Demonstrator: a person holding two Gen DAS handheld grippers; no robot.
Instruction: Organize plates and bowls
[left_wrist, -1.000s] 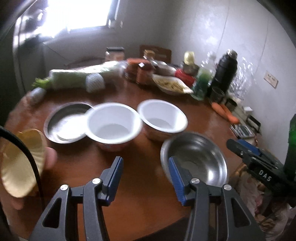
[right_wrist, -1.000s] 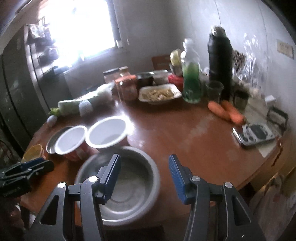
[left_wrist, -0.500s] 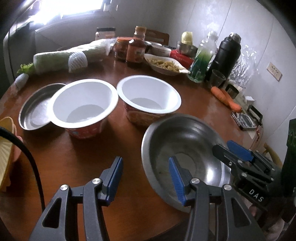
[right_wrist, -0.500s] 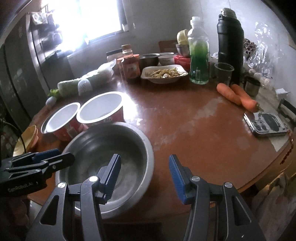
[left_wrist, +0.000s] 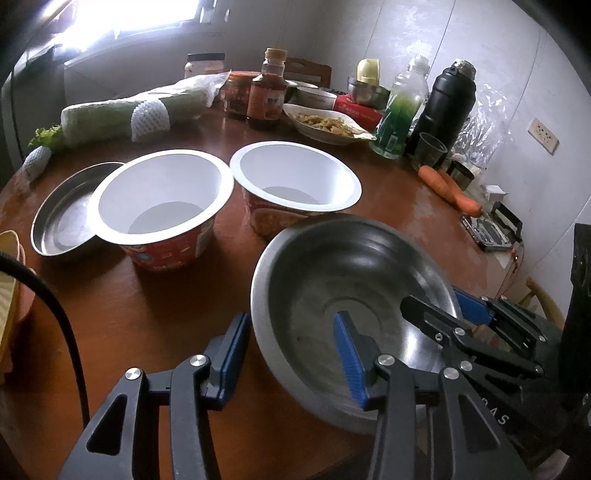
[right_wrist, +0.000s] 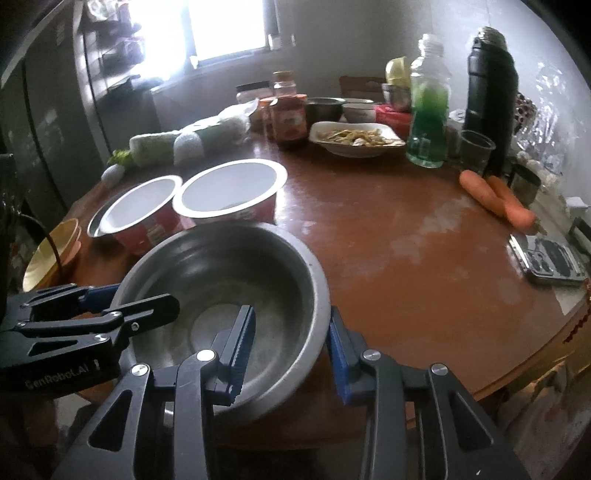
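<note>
Steel is what both grippers are closing on: a wide stainless steel basin (left_wrist: 354, 295) sitting at the near edge of the round wooden table (right_wrist: 406, 251), just in front of two empty instant-noodle bowls (left_wrist: 162, 206) standing side by side. Behind the left one, a shallow steel plate (left_wrist: 62, 218) is lying partly tucked under its rim, and yellow and orange plastic bowls (right_wrist: 51, 254) are nested at the table's far left edge.

The left gripper (left_wrist: 291, 354) is straddling the basin's left rim, one pad inside, one outside; its jaws have just been narrowing but a gap is showing, so it is not yet pinching. The right gripper (right_wrist: 291, 339) is straddling the opposite rim, its jaws having just been closing fast; the outer pad looks to be at the rim, though whether it is truly clamping cannot be told.

The risk probably lies in the thin, slick rim: if one side grips before the other, the basin may tilt or slide. It is also sitting close to the table edge and almost touching the right noodle bowl, so a skewed lift could nudge that light cup over.
</note>
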